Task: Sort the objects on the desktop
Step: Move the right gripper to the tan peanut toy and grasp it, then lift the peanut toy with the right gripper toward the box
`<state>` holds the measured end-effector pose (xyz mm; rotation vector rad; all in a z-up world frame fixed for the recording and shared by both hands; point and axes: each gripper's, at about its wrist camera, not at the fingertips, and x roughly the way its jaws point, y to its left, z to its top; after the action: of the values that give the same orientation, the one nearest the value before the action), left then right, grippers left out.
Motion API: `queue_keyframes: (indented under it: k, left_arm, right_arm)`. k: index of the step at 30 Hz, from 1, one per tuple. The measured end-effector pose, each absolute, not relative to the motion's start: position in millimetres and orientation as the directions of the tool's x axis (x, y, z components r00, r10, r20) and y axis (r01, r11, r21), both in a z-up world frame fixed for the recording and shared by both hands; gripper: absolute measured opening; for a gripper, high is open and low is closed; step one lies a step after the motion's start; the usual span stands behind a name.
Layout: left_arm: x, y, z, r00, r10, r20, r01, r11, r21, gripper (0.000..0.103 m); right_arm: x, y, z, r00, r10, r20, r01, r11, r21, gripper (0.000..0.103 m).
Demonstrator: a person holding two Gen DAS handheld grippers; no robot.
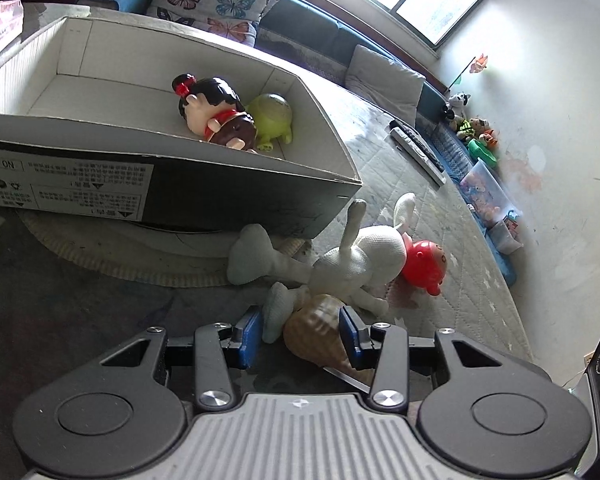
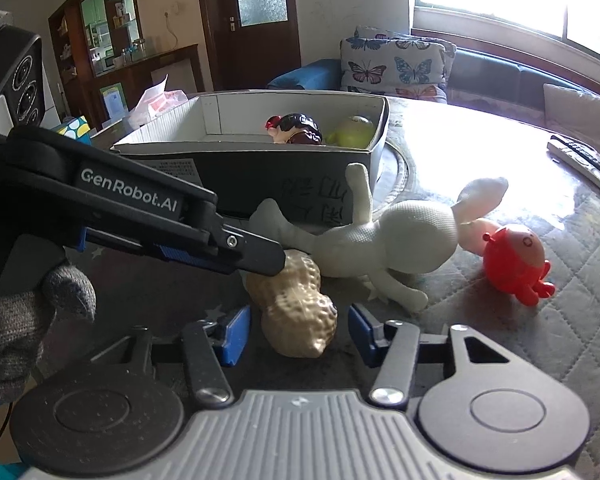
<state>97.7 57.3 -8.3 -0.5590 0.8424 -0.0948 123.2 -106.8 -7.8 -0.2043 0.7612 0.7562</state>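
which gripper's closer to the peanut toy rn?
Left. The left gripper is at the peanut toy, one fingertip on its far end. The right gripper is open, fingers straddling it without touching.

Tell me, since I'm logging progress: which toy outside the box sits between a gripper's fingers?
The tan peanut toy. The white plush rabbit and red octopus toy lie beyond it, ungripped.

Each gripper is a black linkage of flat arms with round pivot discs and silver screw heads, set on a ribbed grey housing. The left gripper (image 1: 300, 338) and right gripper (image 2: 299, 334) both carry blue fingertip pads (image 2: 235, 334). White "GenRobot.AI" lettering marks one arm. The hand (image 2: 24, 320) wears a grey knit glove.
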Motion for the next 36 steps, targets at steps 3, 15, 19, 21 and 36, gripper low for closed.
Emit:
queue_keyframes:
  k: [3,15,19,21,36]
  left_arm:
    - [98.2,57.6,-8.8,0.670,-0.300,-0.679,-0.140,0.847,-0.513,0.045]
    - [99.6,59.8,-12.7,0.664,-0.332,-0.671,-0.148,0.821,-0.552,0.045]
    - [101.6,58.5,-15.1,0.663,-0.342,-0.666,-0.143,0.815,-0.561,0.046]
    - [103.1,58.1,-16.0,0.660,-0.347,-0.666,-0.142,0.813,-0.565,0.047]
    - [103.9,59.5,-17.9,0.654,-0.374,-0.658,-0.146,0.791,-0.594,0.044]
  right_arm:
    - [122.2,-106.2,-7.7,0.473,0.549,-0.689,-0.687,0.720,0.101,0.048]
    - [114.0,-104.4,-5.9,0.448,0.563,-0.694,-0.700,0.704,0.119,0.048]
    - [120.9,-104.2,-8.1,0.454,0.555,-0.697,-0.674,0.726,0.138,0.045]
    - [121.9,-103.5,-9.1,0.457,0.551,-0.699,-0.669,0.731,0.138,0.043]
    - [121.2,-104.9,-4.3,0.461,0.552,-0.695,-0.660,0.737,0.148,0.042]
